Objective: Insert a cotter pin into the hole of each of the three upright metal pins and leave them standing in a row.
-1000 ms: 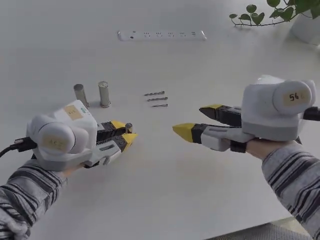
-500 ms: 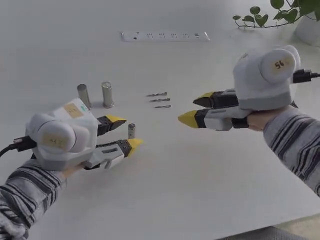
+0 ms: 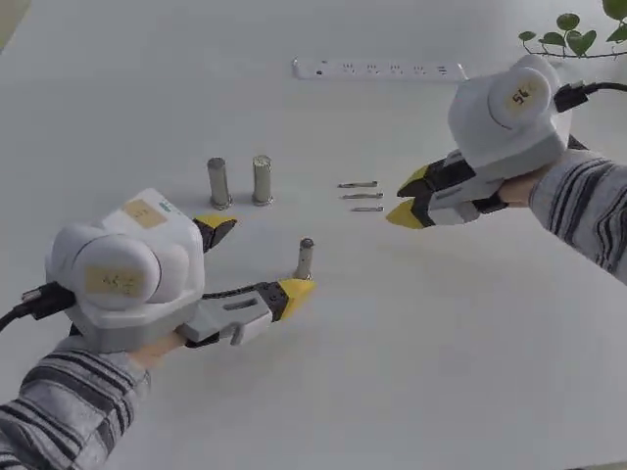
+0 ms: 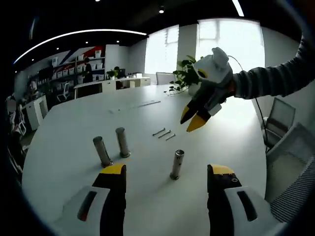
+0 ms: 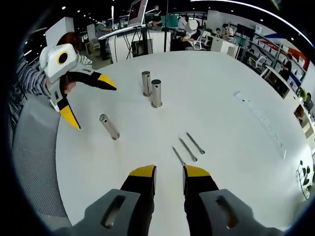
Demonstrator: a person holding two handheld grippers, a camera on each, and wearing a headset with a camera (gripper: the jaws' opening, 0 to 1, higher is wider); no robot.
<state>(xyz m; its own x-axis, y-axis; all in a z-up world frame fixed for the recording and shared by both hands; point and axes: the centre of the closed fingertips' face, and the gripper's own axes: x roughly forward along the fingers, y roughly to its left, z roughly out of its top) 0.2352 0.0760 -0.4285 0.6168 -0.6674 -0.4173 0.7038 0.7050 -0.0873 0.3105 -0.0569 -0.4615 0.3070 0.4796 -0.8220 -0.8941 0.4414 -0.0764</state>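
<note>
3 shiny cylindrical metal pins upright.

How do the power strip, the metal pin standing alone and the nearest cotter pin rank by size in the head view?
1. Power strip: longest, though farthest.
2. Lone metal pin: thicker than the cotter pin.
3. Nearest cotter pin: similar in length to that pin, so only thickness separates them.

Three cotter pins lie right of two metal pins.
</note>
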